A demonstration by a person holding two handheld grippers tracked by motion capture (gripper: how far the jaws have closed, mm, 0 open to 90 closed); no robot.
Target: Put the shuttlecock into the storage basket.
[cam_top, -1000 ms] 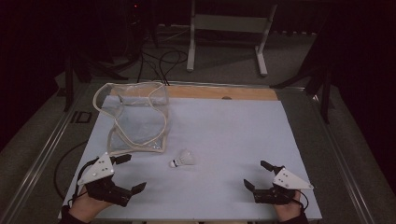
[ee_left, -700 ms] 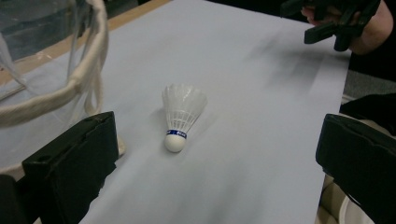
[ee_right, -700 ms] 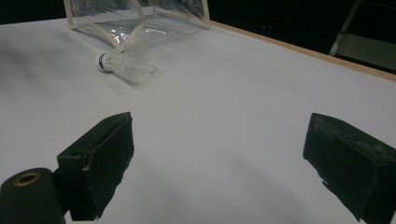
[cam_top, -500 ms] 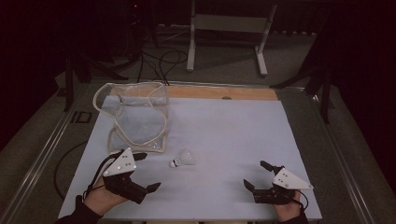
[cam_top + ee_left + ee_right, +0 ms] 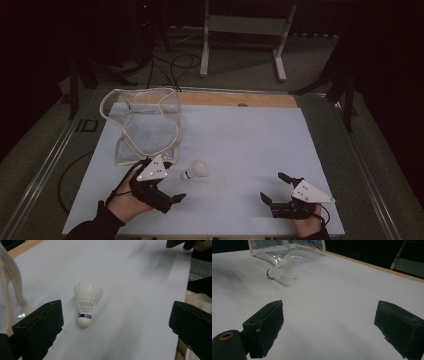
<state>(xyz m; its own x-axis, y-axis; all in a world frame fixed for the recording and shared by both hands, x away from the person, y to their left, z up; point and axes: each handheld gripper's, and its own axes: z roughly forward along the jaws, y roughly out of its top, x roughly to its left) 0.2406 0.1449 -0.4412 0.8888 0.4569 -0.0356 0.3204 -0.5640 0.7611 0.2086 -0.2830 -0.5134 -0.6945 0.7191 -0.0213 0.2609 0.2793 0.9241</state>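
On the white table (image 5: 240, 150) a shuttlecock (image 5: 195, 171) lies on its side, cork end toward 8 o'clock in the high view, just at 5 o'clock of a clear bag (image 5: 145, 125) with cream handles. The left gripper (image 5: 172, 199) sits near the shuttlecock at its 7 o'clock, jaws wide apart and holding nothing; in its own view the shuttlecock (image 5: 86, 305) lies between them, closer to the left jaw. The right gripper (image 5: 272, 189) rests well apart at 4 o'clock, jaws also spread and empty.
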